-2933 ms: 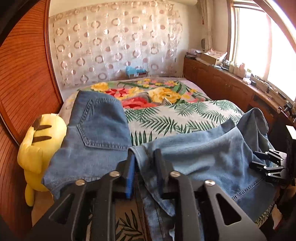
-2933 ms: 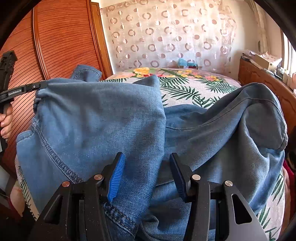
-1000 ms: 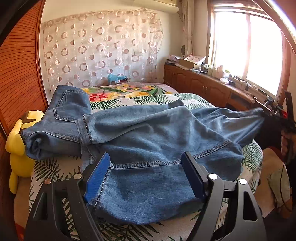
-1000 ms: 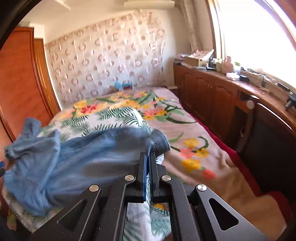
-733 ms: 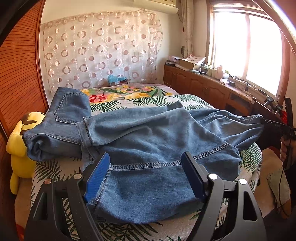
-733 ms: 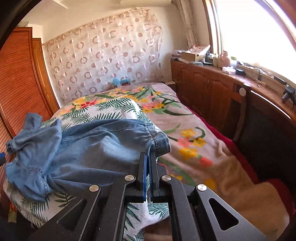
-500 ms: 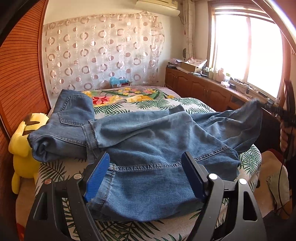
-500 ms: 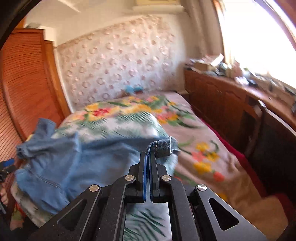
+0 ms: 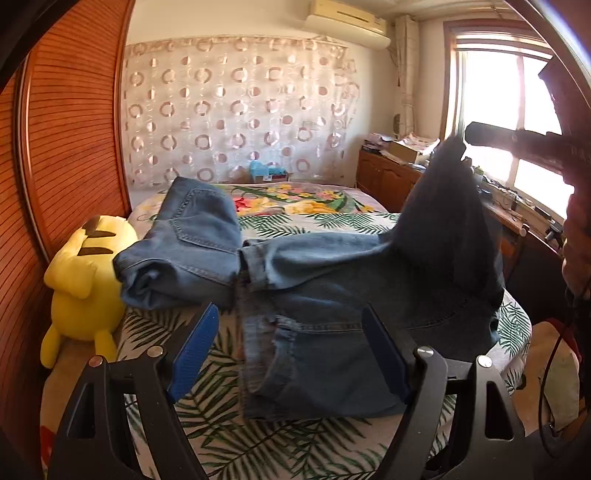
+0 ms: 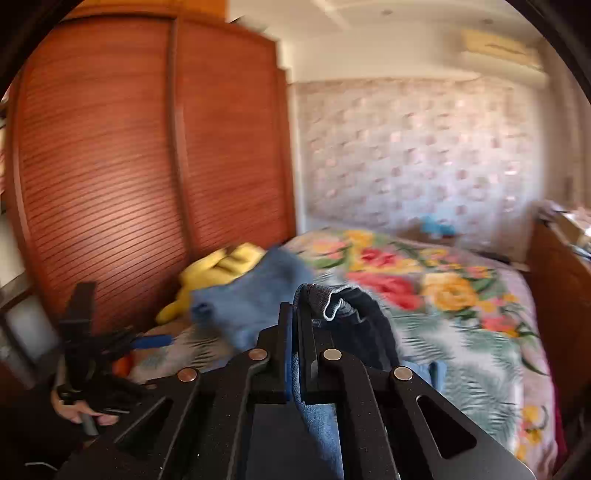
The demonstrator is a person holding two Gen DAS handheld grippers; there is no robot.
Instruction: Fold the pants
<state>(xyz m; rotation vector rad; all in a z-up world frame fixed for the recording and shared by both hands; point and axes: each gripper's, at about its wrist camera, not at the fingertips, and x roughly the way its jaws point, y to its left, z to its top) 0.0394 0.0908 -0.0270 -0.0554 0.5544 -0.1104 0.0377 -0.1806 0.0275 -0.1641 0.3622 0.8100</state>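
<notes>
right gripper [image 10: 294,314] clamped on jeans [image 9: 332,280] hem, lifted at right. left gripper [image 9: 291,350] fingers apart, empty, hovering near the near edge, probably not touching.

We are in a home bedroom: a bed [image 9: 332,435] with a floral and palm-leaf spread fills the middle, a slatted wooden wardrobe [image 9: 74,147] stands on the left, a yellow plush toy [image 9: 85,280] beside it, a curtain [image 9: 236,110] on the far wall, an air conditioner [image 9: 347,16] above.
</notes>
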